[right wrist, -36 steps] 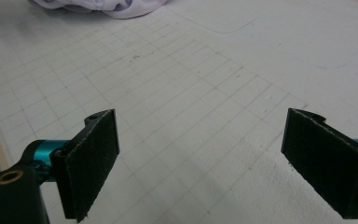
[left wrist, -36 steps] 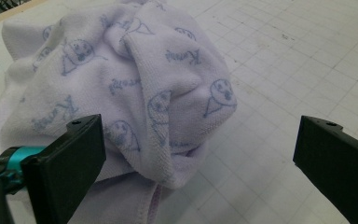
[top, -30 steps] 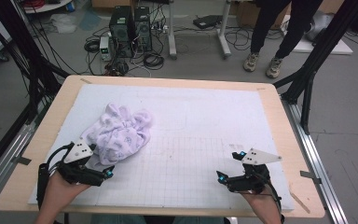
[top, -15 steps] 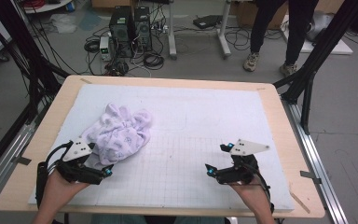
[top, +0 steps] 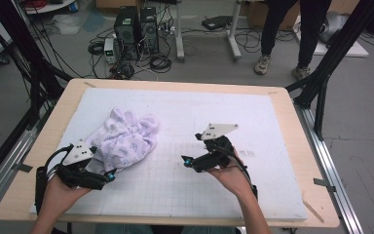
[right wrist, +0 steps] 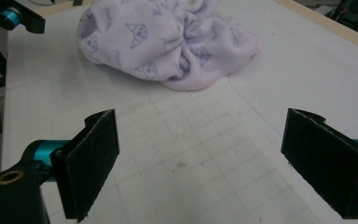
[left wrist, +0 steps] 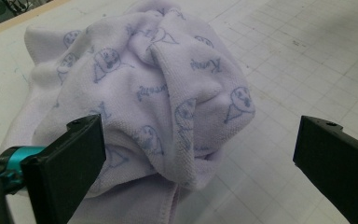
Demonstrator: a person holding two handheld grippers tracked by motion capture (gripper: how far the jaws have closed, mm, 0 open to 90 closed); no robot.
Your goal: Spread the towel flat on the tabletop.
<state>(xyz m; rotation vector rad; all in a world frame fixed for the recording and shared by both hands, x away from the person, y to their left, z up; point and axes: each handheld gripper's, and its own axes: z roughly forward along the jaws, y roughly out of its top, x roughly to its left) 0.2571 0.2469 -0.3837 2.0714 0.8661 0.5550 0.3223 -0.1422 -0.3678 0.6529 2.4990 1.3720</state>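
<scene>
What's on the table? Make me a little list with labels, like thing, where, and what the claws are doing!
thing: crumpled pale purple towel with blue cartoon prints
where: left part of the white gridded mat
left claw: open, right at the towel's near edge, not gripping it
right claw: open, over bare mat, pointing toward the towel, apart from it
table: wooden rim around the mat

- The pale lilac towel [left wrist: 158,88] carries small blue script beside its cartoon faces — one word looks like "Kuromi", though folds distort it.
- Nothing else legible — the gridded mat [top: 272,126] bears no numbers.
</scene>
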